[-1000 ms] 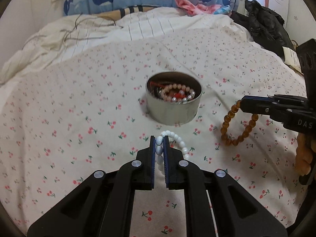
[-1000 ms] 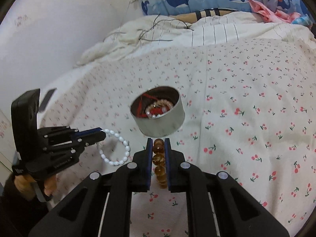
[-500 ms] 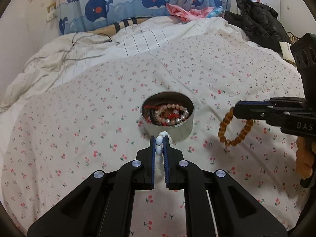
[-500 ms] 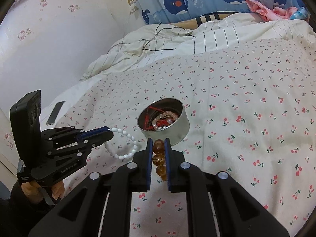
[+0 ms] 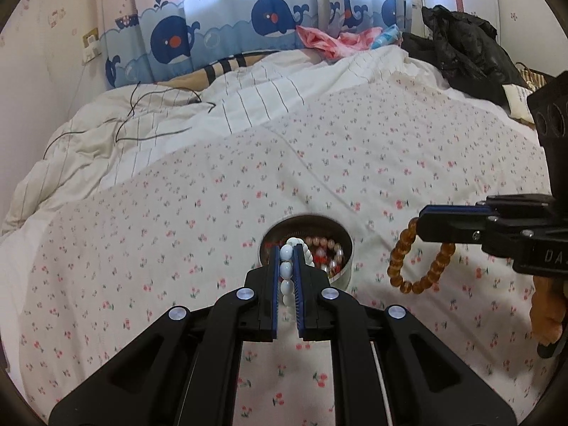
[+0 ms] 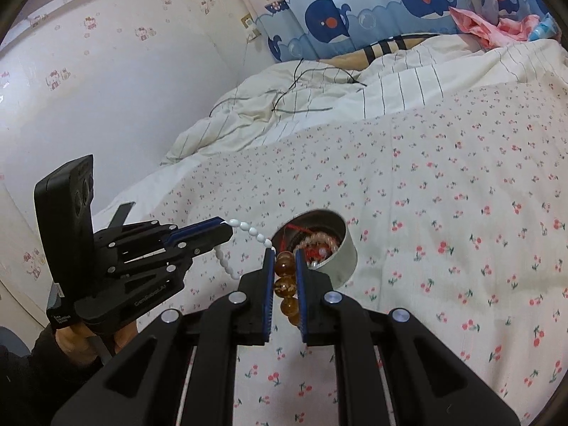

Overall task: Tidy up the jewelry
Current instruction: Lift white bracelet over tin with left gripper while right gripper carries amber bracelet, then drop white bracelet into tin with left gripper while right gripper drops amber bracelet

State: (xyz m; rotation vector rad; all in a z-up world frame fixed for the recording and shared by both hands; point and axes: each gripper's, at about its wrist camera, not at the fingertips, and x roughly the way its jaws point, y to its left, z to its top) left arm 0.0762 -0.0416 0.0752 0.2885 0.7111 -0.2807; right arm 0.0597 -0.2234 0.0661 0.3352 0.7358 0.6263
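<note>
the left claw [image 5: 287, 259] is pinching a white bead bracelet [image 5: 286, 269], three pale beads stacked upright between its blue-lined fingers, the rest of the loop drooping off the tips. just past those tips, and below them, sits a round metal tin [image 5: 346, 245] on the bed [image 5: 177, 230], which wears a cherry-print cover. the tin already holds a pink bead bracelet [image 5: 325, 243] and some red cord.

off to the left claw's right, the right claw [image 5: 420, 222] is clamped on an amber bead bracelet [image 5: 413, 266], which hangs as an open loop over the cover, beside the tin and apart from it.

from the right wrist view, the right claw [image 6: 284, 262] has three amber beads [image 6: 284, 284] lined up between its fingers. the tin [image 6: 340, 252] lies just ahead of its tips and a little to the right, tilted in this view so the red cord and pink beads inside show. to this claw's left, the left claw [image 6: 225, 227] hangs over the cover with the white bracelet [image 6: 248, 230] strung from its tip toward the tin's near rim; whether it touches the rim i cannot tell.

well beyond both claws lie a rumpled striped duvet [image 5: 248, 99], a thin dark cable [image 5: 142, 120] on it, whale-print curtains [image 5: 269, 17], and a black jacket [image 5: 468, 53] far off to the right.
</note>
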